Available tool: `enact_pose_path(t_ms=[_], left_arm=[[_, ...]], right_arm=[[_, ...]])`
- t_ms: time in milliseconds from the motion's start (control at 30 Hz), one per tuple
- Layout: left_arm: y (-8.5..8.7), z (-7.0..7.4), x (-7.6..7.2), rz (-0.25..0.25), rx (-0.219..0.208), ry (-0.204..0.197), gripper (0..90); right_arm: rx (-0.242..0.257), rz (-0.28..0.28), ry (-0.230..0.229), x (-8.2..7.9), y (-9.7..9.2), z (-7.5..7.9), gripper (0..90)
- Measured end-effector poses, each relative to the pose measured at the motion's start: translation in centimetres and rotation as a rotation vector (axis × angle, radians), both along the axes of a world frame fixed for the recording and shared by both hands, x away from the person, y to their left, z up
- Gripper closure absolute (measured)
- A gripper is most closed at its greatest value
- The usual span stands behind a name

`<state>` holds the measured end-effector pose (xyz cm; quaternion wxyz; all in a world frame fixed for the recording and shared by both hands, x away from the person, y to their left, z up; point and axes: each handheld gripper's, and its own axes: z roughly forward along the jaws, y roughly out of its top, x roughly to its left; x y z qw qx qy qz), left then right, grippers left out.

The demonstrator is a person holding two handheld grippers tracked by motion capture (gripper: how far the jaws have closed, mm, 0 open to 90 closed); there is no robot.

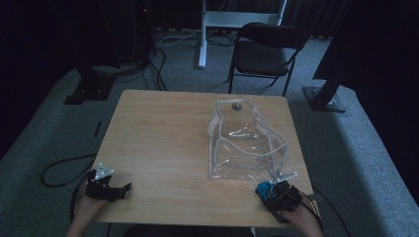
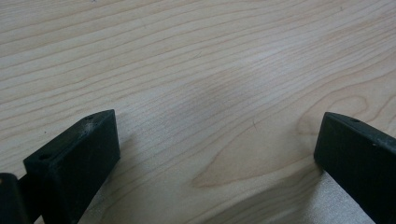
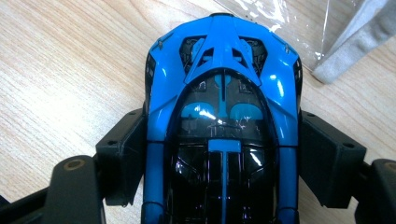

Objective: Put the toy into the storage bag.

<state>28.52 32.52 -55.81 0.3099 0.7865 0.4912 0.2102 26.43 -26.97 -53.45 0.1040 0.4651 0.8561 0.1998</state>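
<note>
Here, at the near left corner of the wooden desk (image 1: 163, 143), the left tool (image 1: 118, 190) lies low on the surface in the person's left hand (image 1: 89, 210), its grey three-cornered plate uppermost. In the left gripper view its two black jaws stand wide apart with bare wood grain between them, so this tool is open and holds nothing.

Moving rightward across the desk, the middle is plain wood, and then comes a clear plastic bag (image 1: 247, 143) with pale edging, standing on the right half of the desk with a dark round snap at its far flap. Its near right corner reaches almost to the right tool.

At the near right corner, the right tool (image 1: 267, 190) rests in the person's right hand (image 1: 296, 217), just beside the bag's near edge. Between its jaws sits a blue and black toy car (image 3: 223, 116). In the right gripper view the car lies lengthwise along the tool, its blue end pointing away from the hand toward the bag (image 3: 299, 23), with one black pad (image 3: 123, 154) pressed against each flank at about the middle of the body. The tool is closed on the car, which sits on or just above the wood; I cannot tell which.
</note>
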Motion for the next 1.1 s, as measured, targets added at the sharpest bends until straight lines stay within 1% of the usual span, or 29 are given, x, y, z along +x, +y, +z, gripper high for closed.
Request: enact_pose_path(t_ms=[100, 133, 200, 233, 267, 300, 367, 400, 467, 533, 567, 633, 733, 867, 967, 1033, 1067, 1100], left_arm=[[0.0, 0.0, 0.0, -0.001, 0.0, 0.0, 0.7], [0.0, 0.0, 0.0, -0.001, 0.0, 0.0, 0.7], [0.0, 0.0, 0.0, -0.002, -0.001, 0.0, 0.7], [0.0, 0.0, 0.0, -0.003, 0.0, 0.0, 0.7], [0.0, 0.0, 0.0, -0.003, 0.0, 0.0, 0.7], [0.0, 0.0, 0.0, -0.004, 0.0, 0.0, 0.7], [0.1, 0.0, 0.0, -0.004, 0.0, 0.0, 0.7], [0.1, 0.0, 0.0, -0.004, 0.0, 0.0, 0.7], [0.1, 0.0, 0.0, -0.004, 0.0, 0.0, 0.7], [0.1, 0.0, 0.0, -0.004, 0.0, 0.0, 0.7], [0.1, 0.0, 0.0, -0.004, 0.0, 0.0, 0.7], [0.1, 0.0, 0.0, -0.004, 0.0, 0.001, 0.7], [0.1, 0.0, 0.0, -0.004, 0.0, 0.001, 0.7], [0.1, 0.0, 0.0, -0.005, 0.0, 0.001, 0.7], [0.1, 0.0, 0.0, -0.005, -0.001, 0.0, 0.7], [0.1, 0.0, 0.1, -0.007, -0.001, 0.0, 0.7], [0.1, 0.0, 0.1, -0.008, -0.001, 0.0, 0.7], [0.1, 0.0, 0.1, -0.009, -0.001, 0.0, 0.7]], right_arm=[[0.008, -0.011, -0.003, 0.0, -0.2, 0.1, 24.7], [0.014, -0.022, -0.007, -0.1, -0.2, 0.2, 24.7], [0.021, -0.02, -0.015, -0.1, -0.3, 0.5, 24.8], [0.03, -0.032, -0.026, -0.2, -0.4, 0.8, 24.8], [0.027, -0.029, -0.033, -0.2, -0.4, 1.1, 24.8], [0.038, -0.04, -0.04, -0.2, -0.5, 1.3, 24.8], [0.054, -0.038, -0.047, -0.2, -0.7, 1.8, 24.8], [0.054, -0.044, -0.057, -0.1, -0.7, 2.0, 25.0], [0.05, -0.041, -0.061, -0.1, -0.7, 2.3, 25.1], [0.056, -0.041, -0.064, -0.1, -0.7, 2.5, 25.1], [0.063, -0.044, -0.075, -0.1, -0.7, 2.7, 25.2], [0.068, -0.04, -0.076, -0.1, -0.7, 2.8, 25.1], [0.077, -0.041, -0.101, -0.2, -0.7, 3.5, 25.1], [0.086, -0.031, -0.115, -0.3, -0.6, 4.2, 25.1], [0.096, -0.034, -0.136, -0.3, -0.7, 4.8, 25.1], [0.097, -0.035, -0.138, -0.4, -0.7, 4.9, 25.1], [0.113, -0.04, -0.151, -0.4, -0.9, 5.3, 25.1], [0.117, -0.034, -0.151, -0.5, -0.9, 5.5, 25.1]])
